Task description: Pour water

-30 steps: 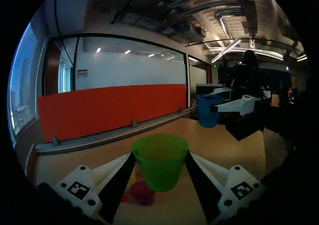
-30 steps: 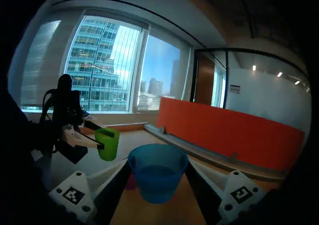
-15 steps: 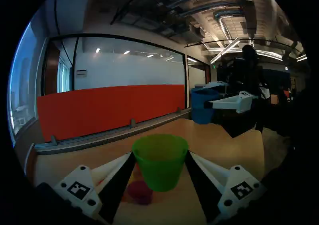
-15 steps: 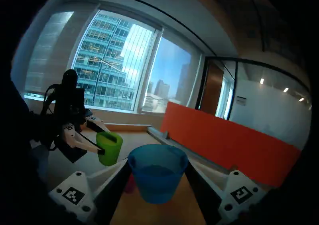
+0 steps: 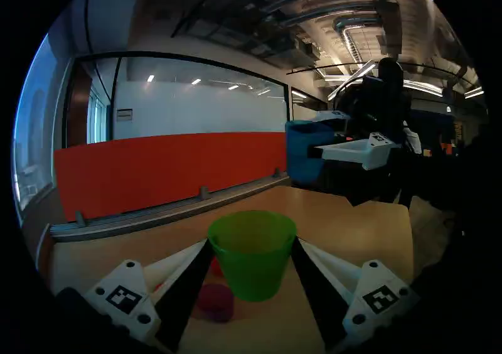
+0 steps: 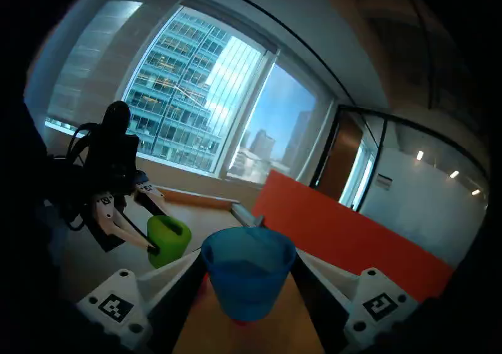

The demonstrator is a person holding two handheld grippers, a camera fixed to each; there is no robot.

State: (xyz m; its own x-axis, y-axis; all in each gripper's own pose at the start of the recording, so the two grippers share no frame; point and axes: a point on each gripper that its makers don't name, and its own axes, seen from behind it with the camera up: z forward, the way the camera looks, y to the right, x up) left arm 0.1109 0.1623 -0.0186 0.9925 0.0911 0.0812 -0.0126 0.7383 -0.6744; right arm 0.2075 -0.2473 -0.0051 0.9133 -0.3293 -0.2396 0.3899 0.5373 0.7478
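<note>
The blue cup (image 6: 248, 278) is seen in the right gripper view directly ahead of the camera, held between the two fingers of the right gripper (image 6: 248, 260), which are pressed against its sides just below the rim. It is a plain, translucent blue plastic tumbler, wider at the round mouth than at the base, and a liquid level appears to be visible inside it, part-way up. In the left gripper view the same blue cup (image 5: 304, 150) is found ahead and to the right, raised well above the table (image 5: 351, 222) and clasped by the right gripper (image 5: 317, 134). A green cup (image 5: 252, 257) of the same tapered form, opaque and bright, is gripped likewise between the fingers of the left gripper (image 5: 251, 247); its contents cannot be made out. From the right gripper this green cup (image 6: 166, 240) is seen lower and to the left, held by the left gripper (image 6: 157, 231); the two cups are apart. Beneath the green cup a small magenta item (image 5: 216, 302) lies on the table. Beyond, an orange partition (image 5: 169, 166) and a large window (image 6: 188, 115) are shown.
</note>
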